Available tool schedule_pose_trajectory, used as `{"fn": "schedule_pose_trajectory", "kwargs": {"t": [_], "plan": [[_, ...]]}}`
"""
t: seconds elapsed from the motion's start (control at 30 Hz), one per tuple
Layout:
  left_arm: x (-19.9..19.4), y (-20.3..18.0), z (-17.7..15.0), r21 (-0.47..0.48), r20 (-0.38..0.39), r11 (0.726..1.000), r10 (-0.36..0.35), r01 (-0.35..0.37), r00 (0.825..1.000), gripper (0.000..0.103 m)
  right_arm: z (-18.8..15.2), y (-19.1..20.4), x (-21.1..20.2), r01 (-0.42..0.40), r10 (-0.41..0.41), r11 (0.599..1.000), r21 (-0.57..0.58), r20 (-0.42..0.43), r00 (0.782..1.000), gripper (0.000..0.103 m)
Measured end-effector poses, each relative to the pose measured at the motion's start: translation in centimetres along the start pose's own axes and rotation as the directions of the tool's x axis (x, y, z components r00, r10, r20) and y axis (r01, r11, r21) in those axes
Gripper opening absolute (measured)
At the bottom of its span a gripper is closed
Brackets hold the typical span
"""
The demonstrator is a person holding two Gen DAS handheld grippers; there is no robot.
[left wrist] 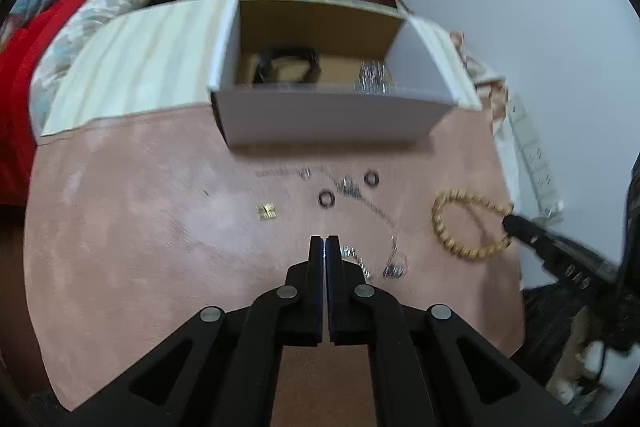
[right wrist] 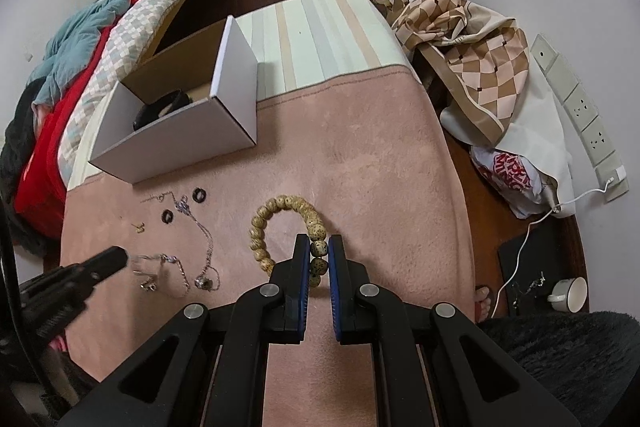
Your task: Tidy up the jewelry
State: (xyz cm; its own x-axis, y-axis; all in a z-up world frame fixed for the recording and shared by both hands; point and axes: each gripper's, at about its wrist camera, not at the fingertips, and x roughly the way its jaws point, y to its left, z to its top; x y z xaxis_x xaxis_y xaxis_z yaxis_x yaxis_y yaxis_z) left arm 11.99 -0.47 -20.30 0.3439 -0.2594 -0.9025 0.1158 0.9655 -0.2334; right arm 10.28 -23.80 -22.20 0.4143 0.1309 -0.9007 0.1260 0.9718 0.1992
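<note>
The right tool (right wrist: 320,247) is clamping the beaded bracelet (right wrist: 276,223) on the pink blanket (right wrist: 380,167), at five o'clock from the white box (right wrist: 192,131). The left tool (left wrist: 324,247) is clenched on a silver chain (right wrist: 160,259).

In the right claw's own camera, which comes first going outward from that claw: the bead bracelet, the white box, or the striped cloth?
1. Bead bracelet: clamped in the right claw, on the pink mat.
2. White box: farther up and to the left, at the mat's far edge.
3. Striped cloth: beyond the mat, at the table's far end.
</note>
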Motion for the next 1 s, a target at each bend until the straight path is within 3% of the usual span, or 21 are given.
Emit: {"fn": "schedule_pose_trajectory", "kwargs": {"t": [0.23, 0.47, 0.53, 0.6, 0.67, 0.83, 0.87, 0.9, 1.0], "plan": [[-2.1, 0.7, 1.0, -0.01, 0.041, 0.999, -0.035, 0.036, 0.999, 0.0, 0.6, 1.3, -1.6, -0.036, 0.037, 0.999, -0.017, 0.031, 0.999, 0.009], [2.3, 1.3, 0.6, -0.013, -0.092, 1.0, -0.023, 0.022, 0.995, 0.006, 0.6, 1.6, -2.1, -0.032, 0.033, 0.999, -0.024, 0.039, 0.999, 0.009], [3.6, 0.9, 0.2, 0.026, -0.134, 1.0, -0.002, 0.006, 0.991, 0.012, 0.4, 1.3, -1.8, -0.031, 0.031, 0.999, -0.014, 0.029, 0.999, 0.009], [4.8, 0.4, -0.1, 0.063, -0.171, 0.998, 0.022, -0.012, 0.985, 0.033, 0.1, 0.9, -1.5, -0.027, 0.027, 1.0, -0.008, 0.018, 0.999, 0.009], [5.6, 0.0, -0.4, 0.096, -0.182, 0.995, 0.048, -0.031, 0.982, 0.042, 0.0, 0.6, -1.3, -0.024, 0.024, 1.0, -0.003, 0.012, 1.0, 0.009], [5.8, -1.1, -0.5, 0.16, -0.144, 0.984, 0.102, -0.078, 0.984, 0.04, 0.0, 0.1, -1.1, -0.018, 0.018, 1.0, 0.007, 0.009, 1.0, 0.009], [5.8, -1.4, -0.5, 0.18, -0.127, 0.978, 0.125, -0.101, 0.984, 0.029, 0.0, 0.1, -1.0, -0.017, 0.017, 1.0, 0.008, 0.009, 1.0, 0.009], [5.9, -1.7, -0.6, 0.2, -0.112, 0.972, 0.147, -0.122, 0.983, 0.007, 0.0, 0.1, -1.0, -0.016, 0.016, 1.0, 0.009, 0.009, 1.0, 0.009], [6.0, -2.0, -0.6, 0.2, -0.097, 0.972, 0.148, -0.126, 0.984, 0.004, 0.0, 0.0, -0.8, -0.014, 0.014, 1.0, 0.009, 0.006, 1.0, 0.009]]}}
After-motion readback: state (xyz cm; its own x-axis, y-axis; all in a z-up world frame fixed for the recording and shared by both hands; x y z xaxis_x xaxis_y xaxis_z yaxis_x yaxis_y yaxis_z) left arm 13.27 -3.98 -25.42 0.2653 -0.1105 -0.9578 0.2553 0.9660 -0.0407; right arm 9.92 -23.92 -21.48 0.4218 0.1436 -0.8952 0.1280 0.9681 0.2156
